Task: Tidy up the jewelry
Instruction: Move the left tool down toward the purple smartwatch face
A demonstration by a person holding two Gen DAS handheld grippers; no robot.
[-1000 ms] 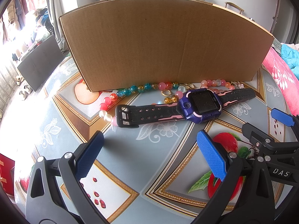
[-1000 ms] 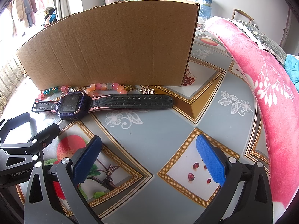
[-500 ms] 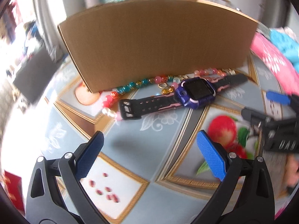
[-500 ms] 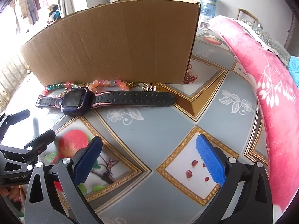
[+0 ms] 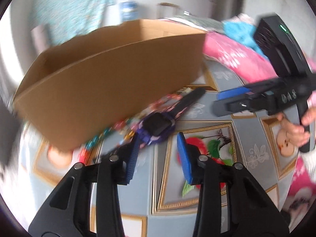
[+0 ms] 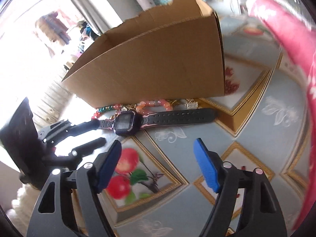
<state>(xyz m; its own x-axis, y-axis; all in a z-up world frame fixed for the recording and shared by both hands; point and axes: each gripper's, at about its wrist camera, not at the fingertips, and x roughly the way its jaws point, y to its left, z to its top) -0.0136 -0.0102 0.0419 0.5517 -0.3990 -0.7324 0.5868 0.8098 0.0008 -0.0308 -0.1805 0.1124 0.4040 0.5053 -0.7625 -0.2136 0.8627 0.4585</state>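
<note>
Watch (image 6: 126, 121): lay lengthwise along the box (image 6: 158, 59) front, on the table (image 6: 266, 148).
Left gripper (image 5: 157, 154): nearer, narrowing, nothing pinched.
Right gripper (image 6: 158, 156): spread, narrowing, empty.

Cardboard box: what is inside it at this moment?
Only bare inner walls near the rim of the cardboard box show in both views. Its front wall hides the floor, so any contents cannot be seen.
</note>
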